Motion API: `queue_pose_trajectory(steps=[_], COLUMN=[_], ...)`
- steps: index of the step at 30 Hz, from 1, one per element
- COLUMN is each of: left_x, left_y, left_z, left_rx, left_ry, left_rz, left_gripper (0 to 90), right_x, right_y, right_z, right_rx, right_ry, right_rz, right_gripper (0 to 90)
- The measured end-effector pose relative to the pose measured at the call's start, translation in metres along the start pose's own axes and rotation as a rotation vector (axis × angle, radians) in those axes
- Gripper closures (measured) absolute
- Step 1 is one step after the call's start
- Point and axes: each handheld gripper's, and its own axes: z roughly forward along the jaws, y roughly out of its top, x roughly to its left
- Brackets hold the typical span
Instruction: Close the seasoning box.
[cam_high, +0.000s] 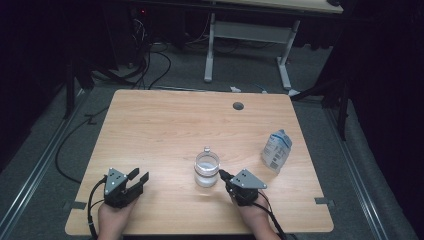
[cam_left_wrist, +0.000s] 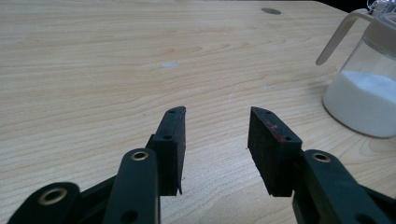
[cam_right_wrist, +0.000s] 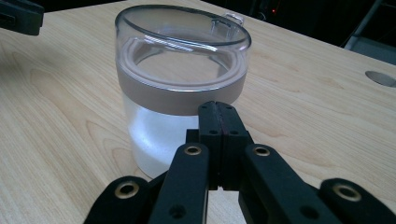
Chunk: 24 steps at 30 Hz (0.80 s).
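- My right gripper (cam_high: 223, 175) sits nearest me on the right, its jaws pressed flat together with nothing between them; in the right gripper view (cam_right_wrist: 219, 106) the closed tips stand right at the wall of the jar, just below its band, touching it or nearly so; I cannot tell which.
- My left gripper (cam_high: 139, 176) rests on the near left of the table (cam_high: 150, 130), jaws spread apart and empty; in the left gripper view (cam_left_wrist: 217, 114) only bare wood shows between the pads.
- The jar (cam_high: 207, 169) stands upright just beyond my right gripper, near the middle of the table's near half. It is clear glass or plastic, holding white granules, sugar or salt perhaps, in its lower part, with a greyish band and a clear lid (cam_right_wrist: 182, 32) on top. From the left gripper view the jar (cam_left_wrist: 366, 84) has a pale handle or spout arm on its upper side.
- Farther off to the right a small blue-and-white packet (cam_high: 276, 150) stands well apart from the jar, untouched.
- Farthest, a round grommet hole (cam_high: 238, 106) marks the table's far side.
- I judge the work barely begun: the lid is on, the jar is not gripped or lifted, the packet is unopened. Taking hold of the jar is all left to do.
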Motion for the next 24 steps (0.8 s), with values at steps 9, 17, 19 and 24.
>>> queue_pose_trajectory(steps=[9, 17, 19, 24], left_x=[-0.001, -0.002, -0.001, 0.001], left_y=[0.0, -0.001, -0.001, -0.002], left_z=[0.001, 0.0, -0.001, -0.002], left_rx=[0.001, 0.0, 0.0, -0.002], left_ry=[-0.003, -0.003, -0.002, 0.007], left_rz=[0.002, 0.002, 0.004, -0.003], left_gripper=[57.2, 57.7, 57.7, 57.4], right_x=[0.001, -0.001, -0.004, -0.024], right_y=[0.0, -0.002, -0.004, -0.01], right_z=[0.0, 0.0, -0.001, -0.009], right_rx=[-0.001, 0.0, 0.004, 0.002], right_ry=[0.002, 0.012, -0.009, -0.073], right_rz=[-0.003, 0.011, 0.01, 0.025], right_gripper=[89.9, 89.2, 86.2, 74.1])
